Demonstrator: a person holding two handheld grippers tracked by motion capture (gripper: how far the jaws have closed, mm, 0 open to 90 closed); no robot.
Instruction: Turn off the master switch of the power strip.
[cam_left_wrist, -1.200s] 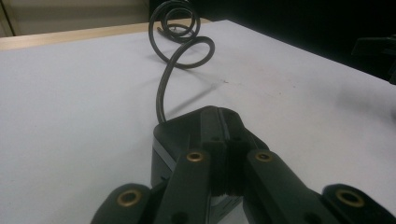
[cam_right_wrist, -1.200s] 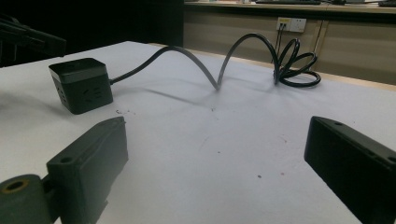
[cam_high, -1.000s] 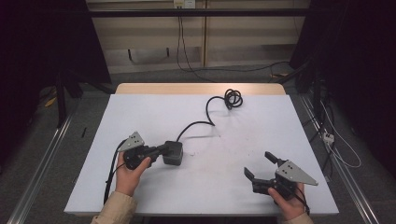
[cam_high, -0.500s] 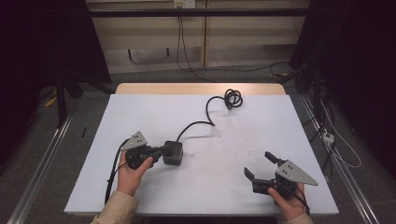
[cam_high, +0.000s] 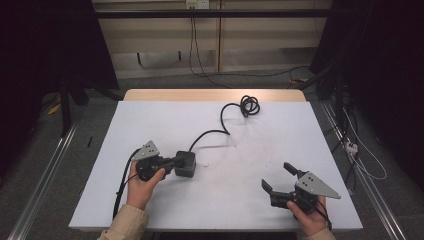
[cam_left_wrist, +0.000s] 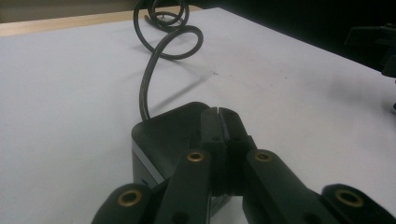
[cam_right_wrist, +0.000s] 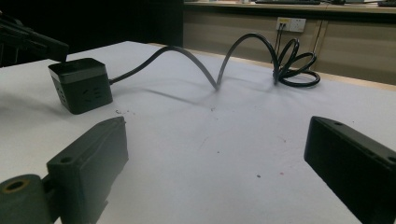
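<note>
Left gripper (cam_high: 172, 163): lower left of the high view, in the person's left hand (cam_high: 140, 182); jaws pressed together with nothing between them, tips resting on top of the black cube (cam_high: 185, 163). In the left gripper view the closed tips (cam_left_wrist: 219, 122) lie flat against each other over the cube's top face.
Right gripper (cam_high: 281, 176): lower right of the high view, in the right hand (cam_high: 310, 220); jaws spread wide and empty, low over the bare sheet, well apart from the cube. In the right gripper view its two black jaws stand at the lower left and lower right corners.
Black cube: a socket block, left of centre in the high view, sitting on the white table cover (cam_high: 260, 150); at upper left in the right gripper view (cam_right_wrist: 81, 85), small slots on its side faces.
Cable (cam_high: 212, 132): leaves the cube's far side, arches up off the sheet, and runs toward the top centre.
Coil (cam_high: 249, 105): the cable's far end, looped near the table's far edge (cam_right_wrist: 294, 63).
Far edge: a strip of bare wood (cam_high: 210, 95) beyond the cover.
</note>
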